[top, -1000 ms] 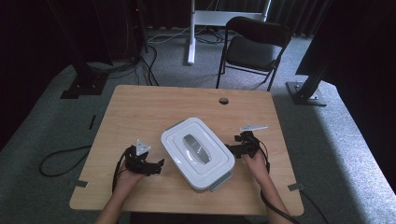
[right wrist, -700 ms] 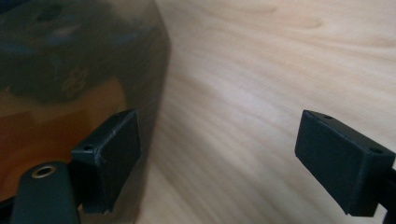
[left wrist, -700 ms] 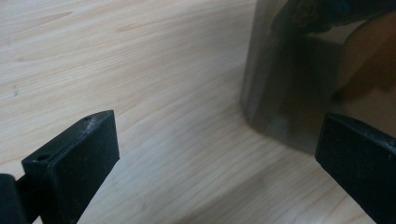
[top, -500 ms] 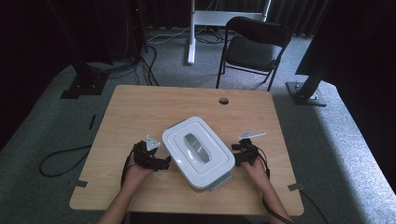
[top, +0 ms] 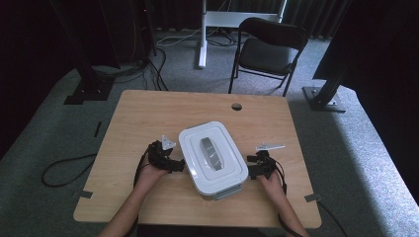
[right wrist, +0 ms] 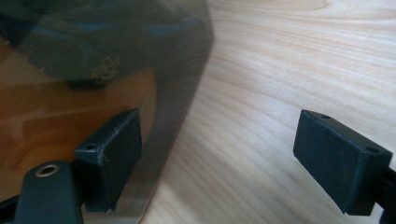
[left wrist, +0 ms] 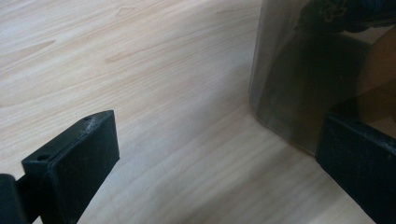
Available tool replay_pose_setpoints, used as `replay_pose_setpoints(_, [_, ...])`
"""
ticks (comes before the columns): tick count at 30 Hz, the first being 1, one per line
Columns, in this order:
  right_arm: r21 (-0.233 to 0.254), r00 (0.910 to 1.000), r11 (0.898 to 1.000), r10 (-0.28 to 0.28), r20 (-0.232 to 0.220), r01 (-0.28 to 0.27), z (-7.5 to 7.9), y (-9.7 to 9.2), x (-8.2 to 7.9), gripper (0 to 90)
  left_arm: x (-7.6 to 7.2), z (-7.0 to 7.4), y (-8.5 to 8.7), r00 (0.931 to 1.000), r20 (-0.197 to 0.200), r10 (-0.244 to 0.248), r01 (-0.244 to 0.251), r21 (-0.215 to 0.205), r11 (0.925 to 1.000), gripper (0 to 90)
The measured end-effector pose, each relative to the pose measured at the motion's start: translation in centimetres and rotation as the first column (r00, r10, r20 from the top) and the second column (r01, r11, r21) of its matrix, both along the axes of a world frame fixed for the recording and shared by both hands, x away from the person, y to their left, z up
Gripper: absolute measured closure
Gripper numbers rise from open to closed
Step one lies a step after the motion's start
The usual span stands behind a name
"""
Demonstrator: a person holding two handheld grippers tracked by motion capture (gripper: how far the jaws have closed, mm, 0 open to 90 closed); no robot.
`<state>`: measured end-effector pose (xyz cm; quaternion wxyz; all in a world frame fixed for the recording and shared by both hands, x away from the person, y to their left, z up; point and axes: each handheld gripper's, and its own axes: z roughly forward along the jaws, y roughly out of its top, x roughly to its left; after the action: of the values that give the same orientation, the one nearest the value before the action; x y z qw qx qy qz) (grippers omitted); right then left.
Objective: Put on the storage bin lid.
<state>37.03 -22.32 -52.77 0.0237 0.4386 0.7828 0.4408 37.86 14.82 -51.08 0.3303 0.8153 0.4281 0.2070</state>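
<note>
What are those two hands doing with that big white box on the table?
A person holds a gripper in each hand, one on each side of a see-through box with a white lid on a wooden table. The left gripper and the right gripper both have their jaws open, right up against the box's sides. Nothing is gripped and the box sits flat on the table.
</note>
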Motion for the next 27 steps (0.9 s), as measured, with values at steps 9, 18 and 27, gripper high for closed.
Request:
replay_pose_setpoints(9, [-0.029, 0.9988, 0.999, 0.042, 0.026, -0.041, 0.0, 0.6, -0.9, 16.0, 1.6, 0.0, -0.6, 0.9999, 0.006, -0.009, 0.008, 0.011, 0.9999, 0.1])
replay_pose_setpoints(18, [-0.023, 0.9969, 0.997, 0.077, 0.018, -0.076, 0.0, 1.8, -1.5, 15.9, 2.0, -0.3, 0.0, 1.0000, -0.001, 0.003, -0.003, -0.002, 1.0000, 0.1])
replay_pose_setpoints(27, [-0.023, 0.9969, 1.000, 0.005, 0.078, -0.003, 0.2, 0.7, -1.3, 13.0, 1.2, -0.5, 1.1, 1.0000, 0.001, 0.005, -0.005, -0.026, 0.9997, 0.1])
